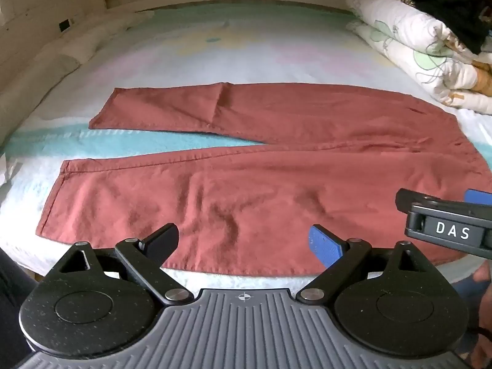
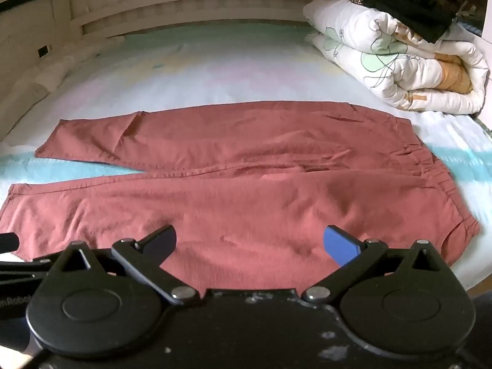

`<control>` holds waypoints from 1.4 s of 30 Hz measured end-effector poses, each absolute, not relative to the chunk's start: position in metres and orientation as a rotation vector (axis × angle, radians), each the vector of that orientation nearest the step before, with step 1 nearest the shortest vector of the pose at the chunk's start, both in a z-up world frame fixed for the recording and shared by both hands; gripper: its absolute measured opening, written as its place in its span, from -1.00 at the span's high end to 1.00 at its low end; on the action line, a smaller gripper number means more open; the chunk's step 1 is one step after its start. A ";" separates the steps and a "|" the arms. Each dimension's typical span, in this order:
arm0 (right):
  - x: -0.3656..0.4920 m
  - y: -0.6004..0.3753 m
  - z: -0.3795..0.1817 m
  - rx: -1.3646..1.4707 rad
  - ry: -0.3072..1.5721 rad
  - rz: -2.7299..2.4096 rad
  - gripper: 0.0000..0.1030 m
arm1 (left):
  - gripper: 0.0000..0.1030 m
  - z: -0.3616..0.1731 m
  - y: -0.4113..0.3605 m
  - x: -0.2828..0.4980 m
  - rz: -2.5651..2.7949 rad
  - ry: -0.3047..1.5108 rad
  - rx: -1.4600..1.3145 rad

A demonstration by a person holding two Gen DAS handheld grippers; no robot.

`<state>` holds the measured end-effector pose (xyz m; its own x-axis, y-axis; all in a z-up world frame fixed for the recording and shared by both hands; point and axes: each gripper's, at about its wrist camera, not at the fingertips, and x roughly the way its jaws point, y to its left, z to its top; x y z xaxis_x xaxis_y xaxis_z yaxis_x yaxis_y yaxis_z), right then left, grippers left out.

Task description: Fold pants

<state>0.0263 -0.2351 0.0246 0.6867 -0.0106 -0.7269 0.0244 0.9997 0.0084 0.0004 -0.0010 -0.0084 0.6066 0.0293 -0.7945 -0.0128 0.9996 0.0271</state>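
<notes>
Left gripper [image 1: 244,241] wide open, nothing between its fingers, tilted down over the near edge of the pants [image 1: 246,166]. Right gripper [image 2: 250,246] likewise spread wide and empty, hovering over the same near edge but further toward the waist end. Neither looks to be touching cloth, though the fingertips hang close above it.

Pants: rust-red, spread flat on the bed [image 1: 246,46], not yet folded. Long axis runs left to right across both views. Cuffs lie to the left, elastic waistband [image 2: 430,166] to the right. Near leg lies just beyond both grippers; far leg angles away from it, leaving a wedge of blue sheet showing between the two toward the cuffs. Some shallow wrinkles in the near leg.

Judgement: first fold likely leg over leg, so the near long edge is the one to pick up and carry away toward the far leg. Left gripper is nearer the cuff end, right gripper nearer the waist; each is placed for its own end.

Further back: a rolled white quilt [image 2: 399,61] with a flower print at far right, well apart from the pants, a dark garment [image 2: 406,3] on top of it. Pale headboard [image 2: 184,6] beyond.
</notes>
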 end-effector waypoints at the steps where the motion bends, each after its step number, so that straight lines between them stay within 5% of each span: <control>1: 0.026 -0.233 0.026 0.009 0.818 -0.019 -1.00 | -0.79 -0.009 -0.001 0.001 0.025 0.920 0.020; 42: 0.031 -0.231 0.028 -0.015 0.845 0.001 -1.00 | -0.79 -0.011 0.000 0.004 0.025 0.935 0.026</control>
